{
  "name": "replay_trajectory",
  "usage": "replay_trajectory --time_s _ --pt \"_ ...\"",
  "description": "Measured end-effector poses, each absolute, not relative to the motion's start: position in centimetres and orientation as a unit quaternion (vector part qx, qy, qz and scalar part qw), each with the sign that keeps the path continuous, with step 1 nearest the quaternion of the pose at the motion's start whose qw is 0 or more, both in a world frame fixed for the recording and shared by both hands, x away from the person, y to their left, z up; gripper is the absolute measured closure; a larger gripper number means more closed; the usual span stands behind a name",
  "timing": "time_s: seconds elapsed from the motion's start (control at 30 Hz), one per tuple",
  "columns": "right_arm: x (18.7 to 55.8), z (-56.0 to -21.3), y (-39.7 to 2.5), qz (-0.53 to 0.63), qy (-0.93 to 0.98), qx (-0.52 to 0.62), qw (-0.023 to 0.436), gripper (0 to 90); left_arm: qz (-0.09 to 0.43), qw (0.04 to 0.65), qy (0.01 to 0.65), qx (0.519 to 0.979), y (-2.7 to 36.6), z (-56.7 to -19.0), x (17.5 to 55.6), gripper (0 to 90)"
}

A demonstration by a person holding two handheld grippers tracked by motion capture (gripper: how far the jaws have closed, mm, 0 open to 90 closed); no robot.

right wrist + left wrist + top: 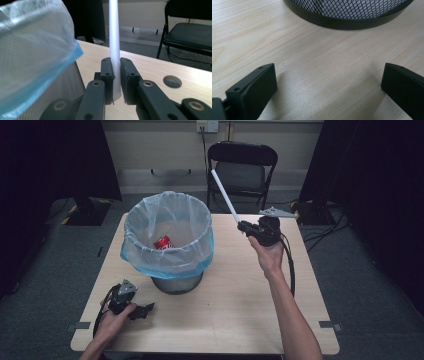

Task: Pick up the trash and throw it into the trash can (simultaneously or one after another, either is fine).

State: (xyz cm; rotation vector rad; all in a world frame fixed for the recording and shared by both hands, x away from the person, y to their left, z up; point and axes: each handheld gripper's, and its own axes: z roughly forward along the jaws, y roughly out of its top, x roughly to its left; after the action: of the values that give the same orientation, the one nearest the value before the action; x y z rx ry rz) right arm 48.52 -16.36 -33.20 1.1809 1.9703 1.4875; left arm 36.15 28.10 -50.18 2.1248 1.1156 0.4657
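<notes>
The right claw (pixel 115 75) is clenching the lower end of a white tube (pixel 114 37), holding it up in the air beside the bin (pixel 167 240), a little above the bench (pixel 235 290). The tube is pointing up and away, not yet over the opening. A red can (pixel 163 242) is already lying inside the plastic liner (pixel 150 262), so I judge the tube is next to go in. The left claw (pixel 327 87) is resting released and empty near the bin's mesh base (pixel 347 12). A black chair (pixel 242 167) is standing behind the bench; nothing is blocking the way.
</notes>
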Motion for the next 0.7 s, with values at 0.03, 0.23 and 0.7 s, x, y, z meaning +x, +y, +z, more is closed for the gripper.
replay_trajectory --time_s 0.03,0.23,0.7 --pt "48.5 -32.9 -16.2 0.535 0.704 0.421 0.202 82.0 0.179 0.342 0.429 0.817 28.1 -50.2 36.1 0.0" --pt "48.4 -31.6 -15.5 0.548 0.701 0.409 0.202 82.0 0.178 0.342 0.430 0.817 28.1 -50.2 36.1 0.0" --pt "48.5 -29.4 -14.6 0.572 0.691 0.391 0.205 82.0 0.179 0.341 0.429 0.817 28.1 -50.2 36.1 0.0"
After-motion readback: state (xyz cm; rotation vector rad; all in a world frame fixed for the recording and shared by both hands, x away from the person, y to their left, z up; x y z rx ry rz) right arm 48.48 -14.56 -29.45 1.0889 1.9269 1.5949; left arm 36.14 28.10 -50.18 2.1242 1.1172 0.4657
